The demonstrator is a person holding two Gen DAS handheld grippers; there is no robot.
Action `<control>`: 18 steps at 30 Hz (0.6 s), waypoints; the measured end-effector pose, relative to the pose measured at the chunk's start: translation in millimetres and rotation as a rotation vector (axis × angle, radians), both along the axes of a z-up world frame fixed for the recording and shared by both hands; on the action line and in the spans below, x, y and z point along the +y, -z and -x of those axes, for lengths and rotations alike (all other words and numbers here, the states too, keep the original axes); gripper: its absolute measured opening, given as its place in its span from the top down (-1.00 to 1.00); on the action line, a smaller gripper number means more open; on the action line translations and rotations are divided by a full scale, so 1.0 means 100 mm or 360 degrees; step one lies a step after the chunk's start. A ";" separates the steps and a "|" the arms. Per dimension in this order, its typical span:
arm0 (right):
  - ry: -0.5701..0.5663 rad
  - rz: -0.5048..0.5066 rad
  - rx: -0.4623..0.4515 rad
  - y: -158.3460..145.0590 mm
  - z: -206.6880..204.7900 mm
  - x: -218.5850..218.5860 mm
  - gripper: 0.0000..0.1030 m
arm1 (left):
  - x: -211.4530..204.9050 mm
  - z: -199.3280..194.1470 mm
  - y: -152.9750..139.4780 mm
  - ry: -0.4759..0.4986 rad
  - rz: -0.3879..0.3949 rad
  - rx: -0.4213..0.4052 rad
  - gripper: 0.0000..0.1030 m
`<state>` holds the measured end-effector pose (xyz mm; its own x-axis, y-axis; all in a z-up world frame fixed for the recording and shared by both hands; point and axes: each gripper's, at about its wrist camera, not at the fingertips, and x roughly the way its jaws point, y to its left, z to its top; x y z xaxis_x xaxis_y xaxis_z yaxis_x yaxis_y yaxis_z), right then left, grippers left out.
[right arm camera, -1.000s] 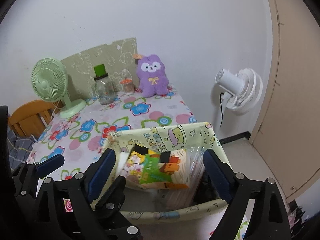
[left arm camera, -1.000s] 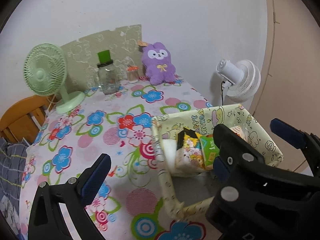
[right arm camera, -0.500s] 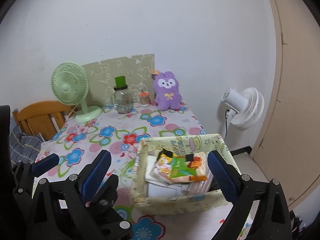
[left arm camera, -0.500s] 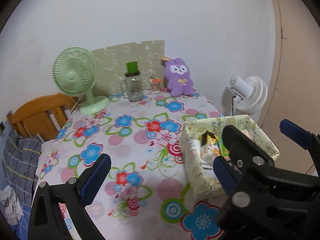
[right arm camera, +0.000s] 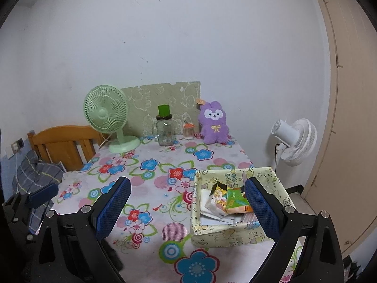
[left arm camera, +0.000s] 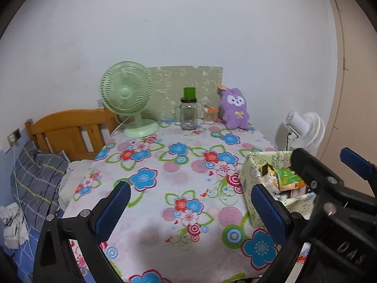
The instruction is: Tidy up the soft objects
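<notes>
A pale yellow fabric box point(right arm camera: 235, 234) with cartoon prints stands at the near right of the flowered table point(right arm camera: 150, 179). Colourful soft packets point(right arm camera: 229, 200) lie inside it; they also show in the left wrist view point(left arm camera: 281, 179), as does the box point(left arm camera: 251, 181). A purple plush bunny point(right arm camera: 214, 125) sits upright at the far edge against the wall, and appears in the left wrist view point(left arm camera: 235, 110). My left gripper point(left arm camera: 189, 210) is open and empty above the near table. My right gripper point(right arm camera: 187, 205) is open and empty, just left of the box.
A green desk fan point(right arm camera: 107, 120), a glass jar with a green lid point(right arm camera: 165, 127) and a small orange-lidded jar point(right arm camera: 188, 129) stand along the back. A white floor fan point(right arm camera: 294, 141) is right of the table. A wooden headboard point(right arm camera: 61, 143) and bedding are at the left.
Both grippers have pulled back and up from the box. The box now looks smaller and lies further off; more of the table shows. Both stay open.
</notes>
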<state>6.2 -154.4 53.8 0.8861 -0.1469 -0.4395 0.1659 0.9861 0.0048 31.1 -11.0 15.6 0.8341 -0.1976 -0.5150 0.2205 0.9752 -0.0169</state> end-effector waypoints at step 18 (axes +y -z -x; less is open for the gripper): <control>-0.0017 0.0001 -0.0067 -0.11 0.23 0.11 -0.91 | 0.42 0.28 -0.09 -0.0165 0.0034 -0.0068 -1.00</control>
<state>-17.2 -143.3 64.4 0.9055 -0.1377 -0.4014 0.1550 0.9879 0.0108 2.8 30.9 24.2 0.8718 -0.1195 -0.4751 0.1192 0.9924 -0.0309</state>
